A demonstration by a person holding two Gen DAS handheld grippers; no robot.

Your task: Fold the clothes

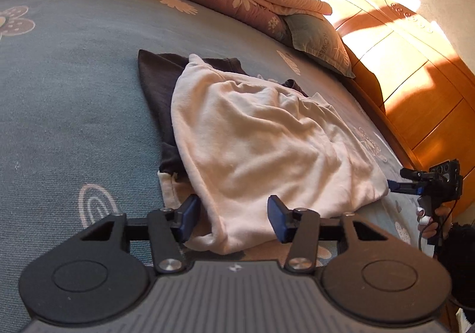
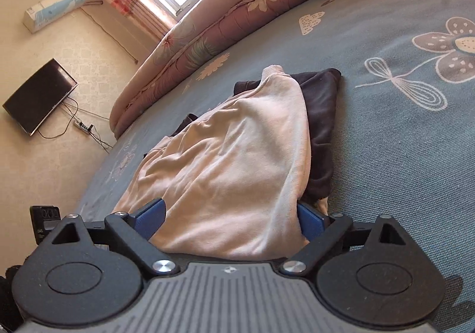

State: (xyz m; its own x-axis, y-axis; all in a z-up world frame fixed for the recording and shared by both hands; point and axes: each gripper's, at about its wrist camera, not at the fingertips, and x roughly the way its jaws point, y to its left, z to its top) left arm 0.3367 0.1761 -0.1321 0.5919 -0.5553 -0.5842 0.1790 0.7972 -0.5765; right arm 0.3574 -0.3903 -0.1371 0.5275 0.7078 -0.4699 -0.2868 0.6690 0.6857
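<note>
Blue bed (image 1: 74,113) with a rumpled cream top (image 1: 261,137) lying over a dark garment (image 1: 160,86) mid-mattress. Left tool (image 1: 234,218) is released, jaws straddling the top's near hem, and the right tool (image 2: 230,221) is spread wide around its other edge, not pinching.

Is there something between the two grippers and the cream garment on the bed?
Nothing visible is in the way. The left gripper already has the near edge of the cream soft fabric garment between its open blue fingers. The right gripper straddles the garment's other end. The dark garment lies underneath, on the far side.
</note>
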